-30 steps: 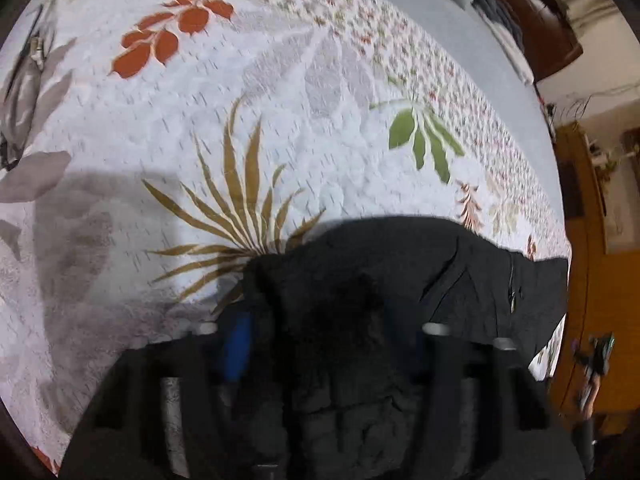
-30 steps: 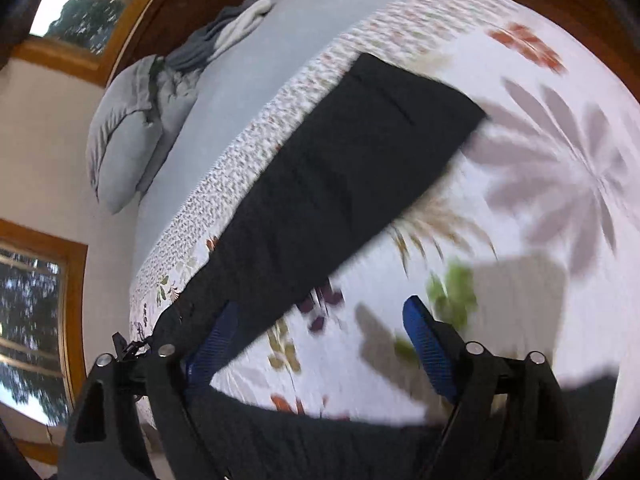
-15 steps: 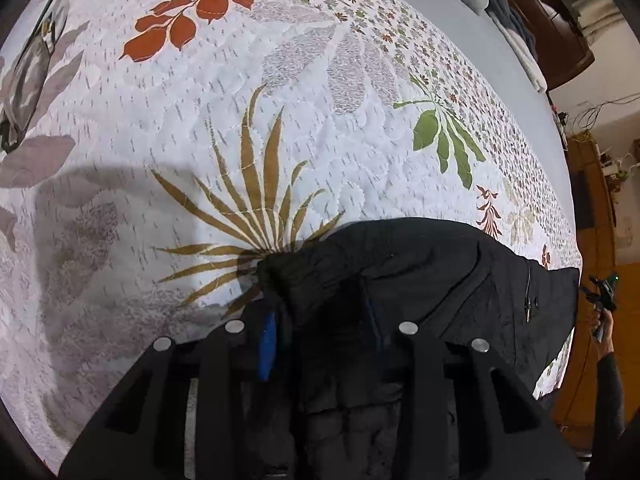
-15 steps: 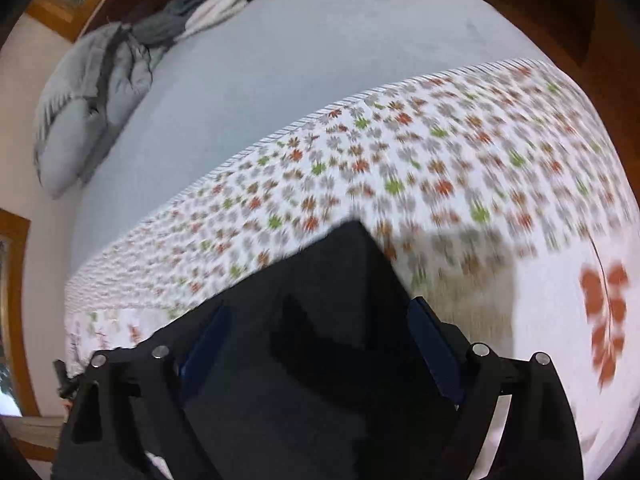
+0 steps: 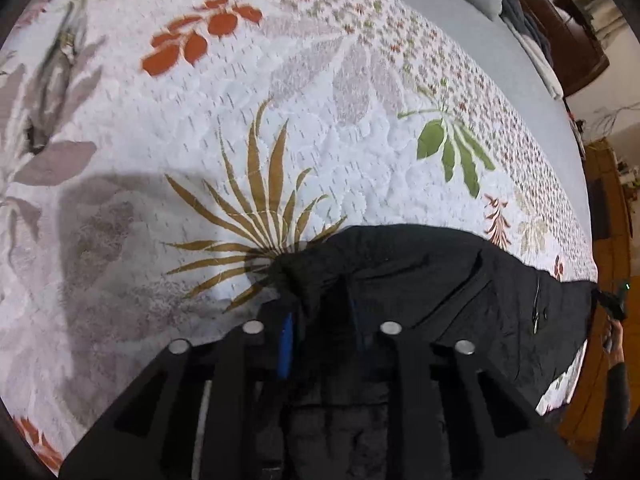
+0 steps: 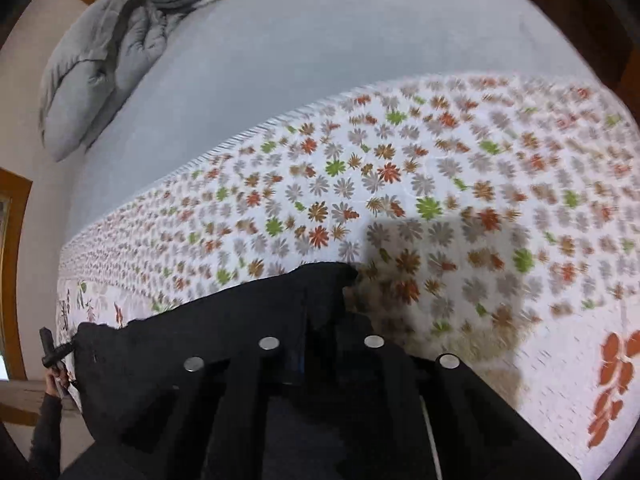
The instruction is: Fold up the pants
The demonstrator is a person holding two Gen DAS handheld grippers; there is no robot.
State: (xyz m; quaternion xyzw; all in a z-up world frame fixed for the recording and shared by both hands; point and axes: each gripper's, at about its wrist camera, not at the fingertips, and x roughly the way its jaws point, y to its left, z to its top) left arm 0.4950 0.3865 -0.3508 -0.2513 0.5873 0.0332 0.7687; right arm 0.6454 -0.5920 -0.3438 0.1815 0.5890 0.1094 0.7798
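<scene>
On the bed, a white quilt (image 5: 168,184) printed with ochre fronds, orange leaves and a green sprig is seen at the left of the left wrist view, and the black pants (image 5: 440,280) are laid over its lower right part, reaching to the quilt's edge. The fabric is matte, dark and lightly creased, with a slanted pocket seam and a small metal zip pull visible toward the right. A bunched corner of the cloth is clamped between the nearly closed fingers of the left gripper (image 5: 320,320), a blue pad showing on its left finger. In the right wrist view, a grey pillow (image 6: 92,80) and a plain grey sheet (image 6: 320,48) are seen at the upper left, with the small-flowered border of the quilt (image 6: 440,184) below. The pants (image 6: 200,340) are spread across the lower left, and an upper corner is pinched by the right gripper (image 6: 324,336), whose fingers are drawn close together on the fabric.
</scene>
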